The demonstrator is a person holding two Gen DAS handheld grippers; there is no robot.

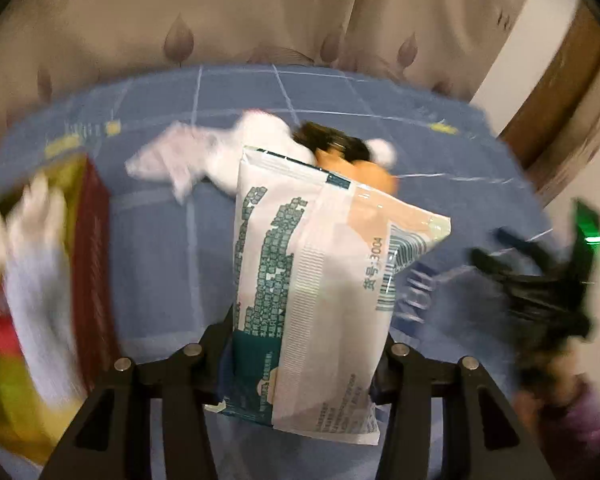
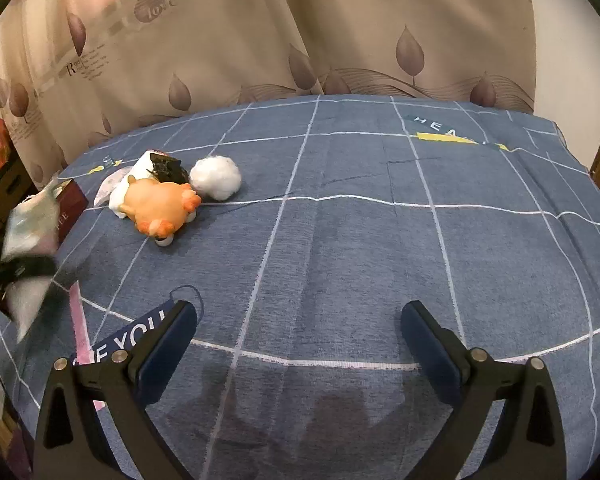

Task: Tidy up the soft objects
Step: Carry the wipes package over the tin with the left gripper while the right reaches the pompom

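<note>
My left gripper [image 1: 304, 364] has its jaws clamped on a tissue pack [image 1: 316, 280], held above the blue bed [image 2: 360, 240] beside the red box [image 1: 94, 264]. My right gripper [image 2: 300, 328] hangs over bare sheet, jaws wide and empty. The orange toy [image 2: 160, 204] and cotton ball [image 2: 216, 178] lie touching on the bed.

bedspread [image 2: 340, 240]: blue, white grid | plush toy [image 2: 160, 208]: orange | packet [image 1: 316, 280]: white, teal print | curtain [image 2: 220, 40]: beige, leaf motif
</note>
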